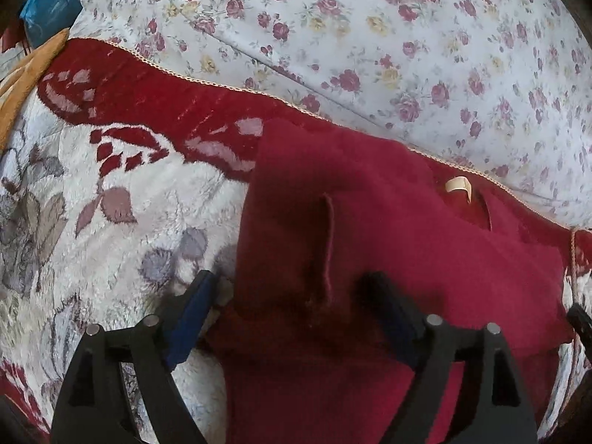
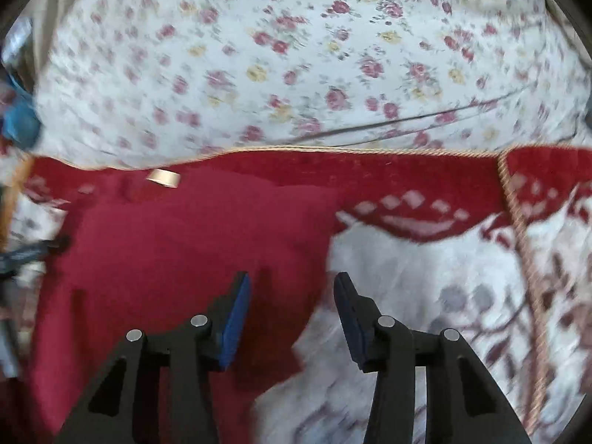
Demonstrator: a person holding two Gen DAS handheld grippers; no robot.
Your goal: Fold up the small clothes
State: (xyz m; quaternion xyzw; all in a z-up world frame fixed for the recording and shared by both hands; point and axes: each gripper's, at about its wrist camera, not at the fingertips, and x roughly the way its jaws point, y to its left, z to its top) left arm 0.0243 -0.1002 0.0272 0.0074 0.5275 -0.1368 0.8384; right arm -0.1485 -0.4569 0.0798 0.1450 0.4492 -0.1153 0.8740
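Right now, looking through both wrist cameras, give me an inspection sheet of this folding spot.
Surface: plush blanket, pale with grey and red leaf pattern, red border with cord trim.
Job's things: dark red garment lying on the blanket, cream label showing near its far edge.
Clutter: blue item at far left, too unclear to name; orange cloth beside it.
Grippers: left gripper open, straddling the garment's near-left part; right gripper open over its right edge, pads not pressing.
Cables: nothing seen.
Surroundings: floral sheet behind the blanket.
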